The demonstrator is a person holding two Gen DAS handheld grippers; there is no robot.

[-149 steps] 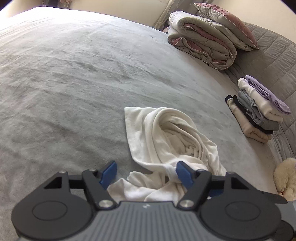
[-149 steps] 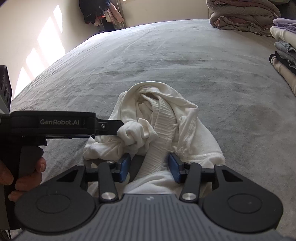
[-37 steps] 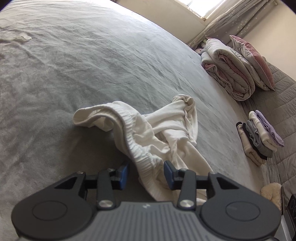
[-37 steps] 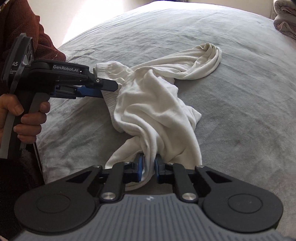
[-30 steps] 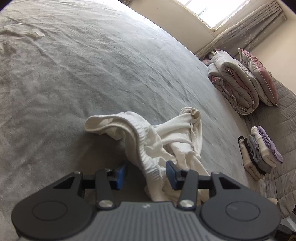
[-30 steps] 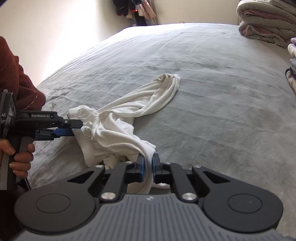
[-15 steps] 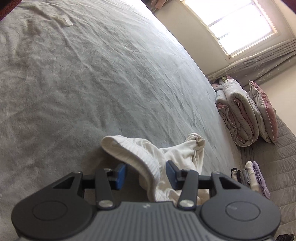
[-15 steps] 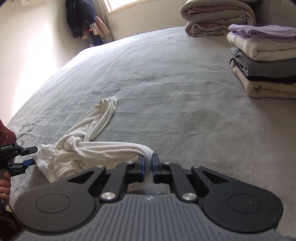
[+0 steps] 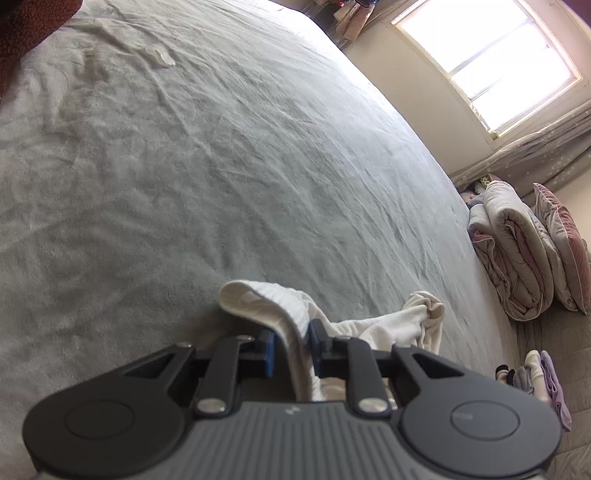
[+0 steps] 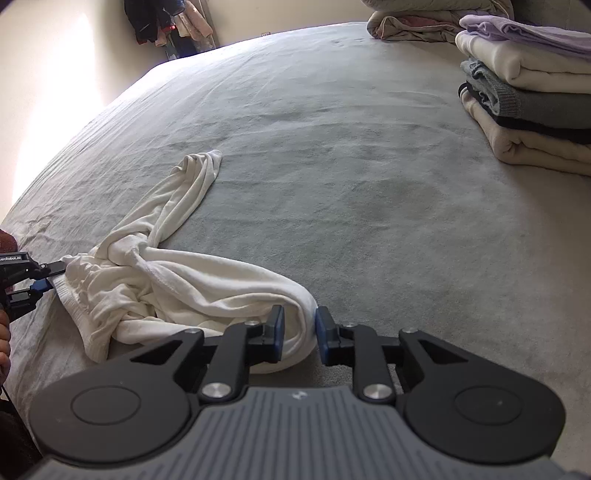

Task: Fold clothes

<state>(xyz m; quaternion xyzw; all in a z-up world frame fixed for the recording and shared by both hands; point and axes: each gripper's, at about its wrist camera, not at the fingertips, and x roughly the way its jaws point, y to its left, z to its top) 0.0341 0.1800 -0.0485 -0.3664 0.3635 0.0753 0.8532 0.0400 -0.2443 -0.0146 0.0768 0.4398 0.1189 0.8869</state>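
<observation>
A pair of white trousers (image 10: pixel 177 284) lies twisted and stretched out on the grey bed cover (image 10: pixel 351 158). One leg (image 10: pixel 192 184) points toward the far side. My left gripper (image 9: pixel 291 341) is shut on the ribbed waistband (image 9: pixel 273 306); it also shows in the right wrist view (image 10: pixel 48 277) at the left edge. My right gripper (image 10: pixel 299 332) has its jaws parted a little around the end of the other leg (image 10: pixel 295 317), which rests on the bed.
A stack of folded clothes (image 10: pixel 528 96) stands at the right of the bed. A rolled quilt (image 9: pixel 513 254) and a pillow (image 9: pixel 565 251) lie by the headboard under the window (image 9: pixel 487 55). Clothes hang in the far corner (image 10: pixel 166 22).
The trousers were pulled apart and laid out from a heap. In the last half second my left gripper closed on the waistband and my right gripper opened, letting go of the leg end.
</observation>
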